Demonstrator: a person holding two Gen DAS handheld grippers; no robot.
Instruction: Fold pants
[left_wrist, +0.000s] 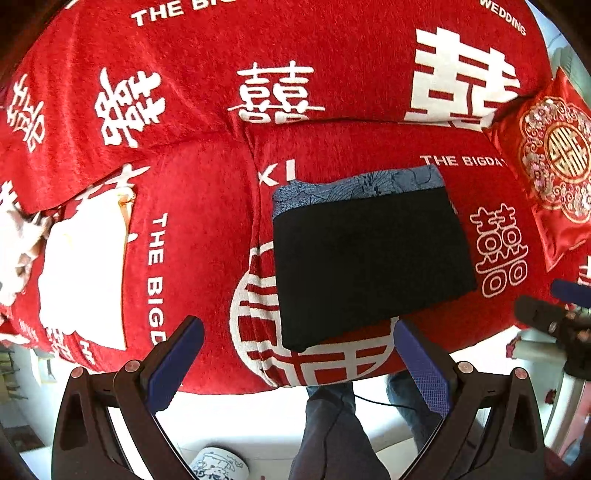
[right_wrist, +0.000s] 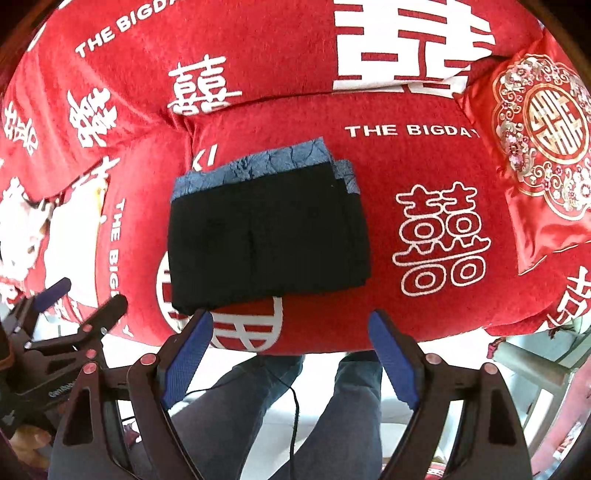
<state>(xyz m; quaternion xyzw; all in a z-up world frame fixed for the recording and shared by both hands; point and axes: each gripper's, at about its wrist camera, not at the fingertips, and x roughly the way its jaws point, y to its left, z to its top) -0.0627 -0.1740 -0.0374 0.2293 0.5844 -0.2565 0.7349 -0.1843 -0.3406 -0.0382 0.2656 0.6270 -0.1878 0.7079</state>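
The black pants (right_wrist: 267, 236) lie folded in a neat block on the red sofa cover (right_wrist: 424, 295), atop blue patterned fabric (right_wrist: 258, 168). Left gripper (left_wrist: 299, 354) and right gripper (right_wrist: 291, 347) hover wide apart, empty — a careless dip could snag that front edge and undo the fold.

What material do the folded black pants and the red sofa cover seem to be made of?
The folded black pants look like a matte, smooth woven fabric: they show no shine, and the folded edges are crisp. The blue layer under them has a crinkled pattern, perhaps a printed or jacquard cloth. The red sofa cover looks like plush or chenille: it has a fuzzy nap with a soft sheen.
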